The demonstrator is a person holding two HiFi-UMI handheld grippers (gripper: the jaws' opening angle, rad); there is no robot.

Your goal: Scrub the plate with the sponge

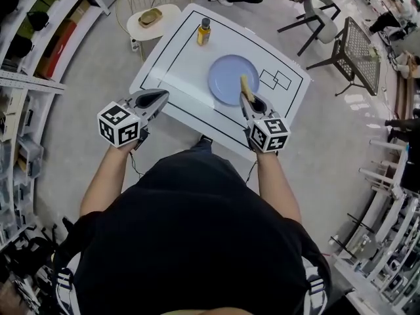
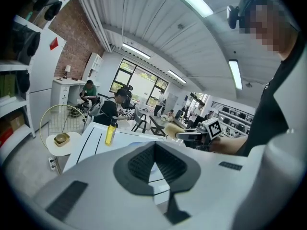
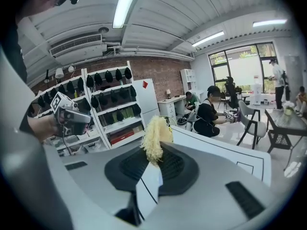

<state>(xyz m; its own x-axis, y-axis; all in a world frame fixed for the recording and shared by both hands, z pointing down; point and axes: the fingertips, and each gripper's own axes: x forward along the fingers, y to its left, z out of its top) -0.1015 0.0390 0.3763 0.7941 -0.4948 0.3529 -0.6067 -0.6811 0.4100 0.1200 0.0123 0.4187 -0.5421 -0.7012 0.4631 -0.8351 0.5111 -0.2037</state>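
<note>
- The white surface (image 1: 177, 58) is marked with a black outlined rectangle. Most of it is bare, with free room to the left of and behind the blue plate (image 1: 226, 77).
- A yellow bottle (image 1: 204, 31) stands upright near the far edge, well apart from the plate.
- The near edge of the surface runs just in front of the person. Both hand-held grippers reach over that edge.
- Beyond the far-left corner is a round side table (image 1: 141, 30) carrying a small gold-coloured dish (image 1: 150, 16). It stands separate from the surface.
- To the far right a black mesh chair (image 1: 357, 51) stands on the floor, away from the surface.
- The plate lies right of centre, inside the outlined rectangle. Two small outlined boxes (image 1: 275, 79) are printed just beside it on the right.
- The right hand-held gripper (image 1: 248, 97) is clenched on a frayed yellow sponge (image 1: 245, 85), which sticks out past its jaw tips.
- From the head view the sponge sits over the plate's near-right rim. Whether it touches the plate cannot be told.
- The right gripper view shows the same sponge (image 3: 156, 138) pinched between the dark pads.
- The left hand-held gripper (image 1: 159, 97) is closed on nothing, with its jaw tips meeting. It hangs over the near-left edge, apart from the plate.
</note>
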